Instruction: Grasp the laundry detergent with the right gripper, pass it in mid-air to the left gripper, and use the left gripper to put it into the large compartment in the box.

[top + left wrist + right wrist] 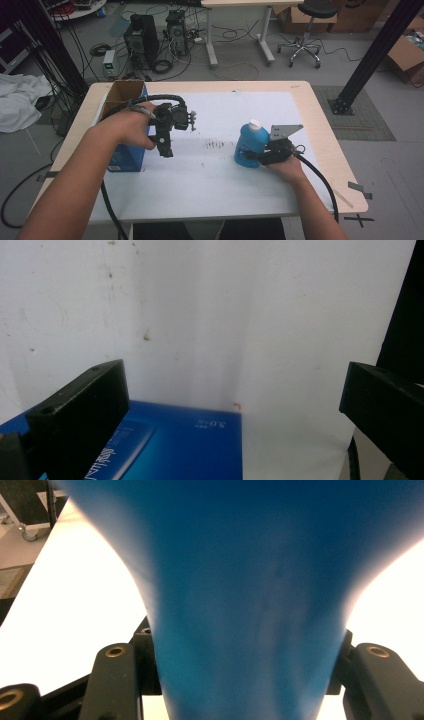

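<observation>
Your right gripper was clamped on the smooth, rounded blue bottle with its white cap, upright at the right of the white mat. Its own view showed the waisted blue plastic pinched between the jaws, whereas the high view showed the whole bottle. Your left gripper, jaws wide apart, hung over the glossy blue carton beside the open cardboard box.

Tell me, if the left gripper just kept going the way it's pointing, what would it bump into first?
Most likely the white mat covering the table. The left gripper points down at it with jaws wide open and nothing between them. The blue box lies just below, near one jaw, so that jaw may clip it first; depth is hard to judge.
</observation>
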Demonstrator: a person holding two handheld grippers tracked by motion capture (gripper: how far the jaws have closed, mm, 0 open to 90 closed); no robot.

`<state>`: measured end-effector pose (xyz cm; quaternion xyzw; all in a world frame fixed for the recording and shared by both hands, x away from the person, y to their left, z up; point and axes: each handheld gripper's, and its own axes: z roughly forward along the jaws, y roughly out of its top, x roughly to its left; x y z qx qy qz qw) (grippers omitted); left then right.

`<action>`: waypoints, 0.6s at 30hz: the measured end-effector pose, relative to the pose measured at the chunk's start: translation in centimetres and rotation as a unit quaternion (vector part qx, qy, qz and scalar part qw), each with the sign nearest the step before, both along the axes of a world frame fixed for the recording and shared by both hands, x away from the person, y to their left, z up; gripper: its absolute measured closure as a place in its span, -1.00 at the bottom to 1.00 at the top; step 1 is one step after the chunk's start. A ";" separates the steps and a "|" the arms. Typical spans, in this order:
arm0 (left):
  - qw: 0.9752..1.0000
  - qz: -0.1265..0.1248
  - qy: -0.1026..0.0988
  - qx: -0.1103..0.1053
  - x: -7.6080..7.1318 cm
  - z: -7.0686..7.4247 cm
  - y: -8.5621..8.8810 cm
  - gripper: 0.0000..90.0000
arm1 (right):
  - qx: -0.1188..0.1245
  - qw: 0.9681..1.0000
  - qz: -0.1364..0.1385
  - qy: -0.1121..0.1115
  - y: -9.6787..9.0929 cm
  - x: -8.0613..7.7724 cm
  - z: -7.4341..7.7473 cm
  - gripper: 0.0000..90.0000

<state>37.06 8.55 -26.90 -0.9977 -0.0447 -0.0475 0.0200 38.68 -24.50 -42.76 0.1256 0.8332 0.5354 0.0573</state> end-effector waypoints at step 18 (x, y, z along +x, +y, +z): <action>1.000 -0.012 -0.013 0.000 -0.3 1.8 -1.0 -1.00 | -0.041 0.998 0.048 -0.018 0.3 -1.3 2.9 0.01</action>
